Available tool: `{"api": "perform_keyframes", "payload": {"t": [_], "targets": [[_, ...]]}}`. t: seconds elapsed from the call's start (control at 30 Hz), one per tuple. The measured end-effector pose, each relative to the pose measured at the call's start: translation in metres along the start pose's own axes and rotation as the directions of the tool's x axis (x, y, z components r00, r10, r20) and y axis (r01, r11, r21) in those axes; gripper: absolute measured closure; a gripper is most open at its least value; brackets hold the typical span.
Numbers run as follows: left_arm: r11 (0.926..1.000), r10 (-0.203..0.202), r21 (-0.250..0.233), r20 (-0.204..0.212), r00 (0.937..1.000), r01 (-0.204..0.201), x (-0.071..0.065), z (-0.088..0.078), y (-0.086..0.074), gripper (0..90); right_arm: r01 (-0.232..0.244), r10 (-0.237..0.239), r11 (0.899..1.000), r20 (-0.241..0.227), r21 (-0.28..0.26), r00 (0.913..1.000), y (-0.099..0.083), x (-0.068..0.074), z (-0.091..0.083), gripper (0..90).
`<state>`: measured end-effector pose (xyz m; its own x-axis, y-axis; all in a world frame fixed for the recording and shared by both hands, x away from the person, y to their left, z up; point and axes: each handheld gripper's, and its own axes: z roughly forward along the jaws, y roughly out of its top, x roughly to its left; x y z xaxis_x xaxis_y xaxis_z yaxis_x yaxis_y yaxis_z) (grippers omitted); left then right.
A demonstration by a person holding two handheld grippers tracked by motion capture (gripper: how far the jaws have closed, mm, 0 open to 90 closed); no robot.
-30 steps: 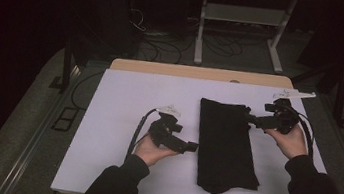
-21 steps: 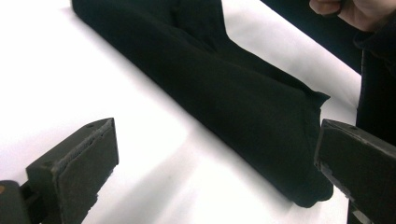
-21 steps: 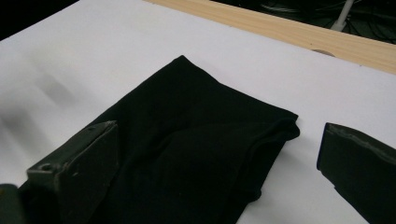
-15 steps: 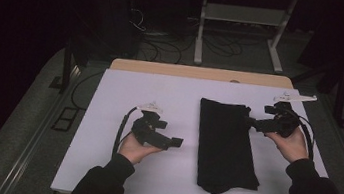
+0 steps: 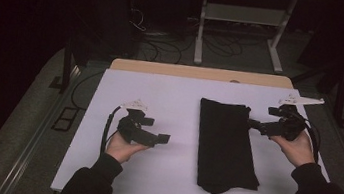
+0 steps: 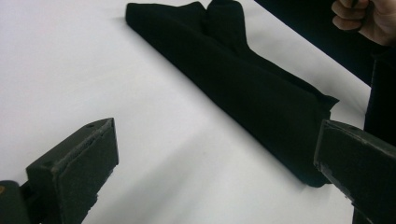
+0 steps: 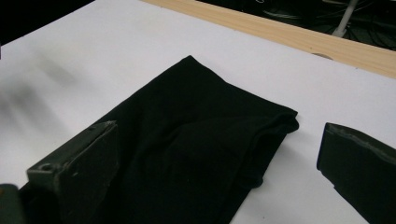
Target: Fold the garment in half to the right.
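My left tool point(image 5: 163, 138) hangs wide open over the white counter point(image 5: 179, 103), well apart from the folded black cloth point(image 5: 224, 144). My right tool point(image 5: 253, 124) gapes wide at the cloth's far right edge.

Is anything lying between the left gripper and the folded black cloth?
Nothing visible: only bare white table lies between the open left gripper and the folded black cloth.

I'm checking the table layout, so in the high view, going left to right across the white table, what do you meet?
left gripper → folded black cloth → right gripper, with white table bare between the first two.
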<state>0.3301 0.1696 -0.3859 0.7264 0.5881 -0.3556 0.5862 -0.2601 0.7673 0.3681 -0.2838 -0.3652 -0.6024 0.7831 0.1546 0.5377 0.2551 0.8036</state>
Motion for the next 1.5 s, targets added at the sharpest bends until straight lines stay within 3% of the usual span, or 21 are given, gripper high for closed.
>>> {"api": "perform_keyframes", "payload": {"t": [0.57, 0.9, 1.5], "targets": [[0.9987, -0.03, -0.042, -0.046, 0.9985, 0.028, 0.018, -0.03, -0.014, 0.0, -0.005, 0.005, 1.0, 0.0, -0.014, 1.0, -0.019, 0.001, -0.014, 0.0], [0.9988, -0.034, -0.037, -0.062, 0.9975, 0.032, 0.025, -0.04, -0.023, 0.0, -0.023, 0.023, 0.999, 0.002, -0.025, 0.9997, -0.031, 0.001, -0.024, 0.0], [0.9958, -0.064, -0.073, -0.11, 0.9919, 0.056, 0.04, -0.054, -0.043, 0.0, -0.043, 0.043, 0.999, 0.017, -0.028, 0.9989, -0.056, -0.003, -0.039, 0.0]]}}
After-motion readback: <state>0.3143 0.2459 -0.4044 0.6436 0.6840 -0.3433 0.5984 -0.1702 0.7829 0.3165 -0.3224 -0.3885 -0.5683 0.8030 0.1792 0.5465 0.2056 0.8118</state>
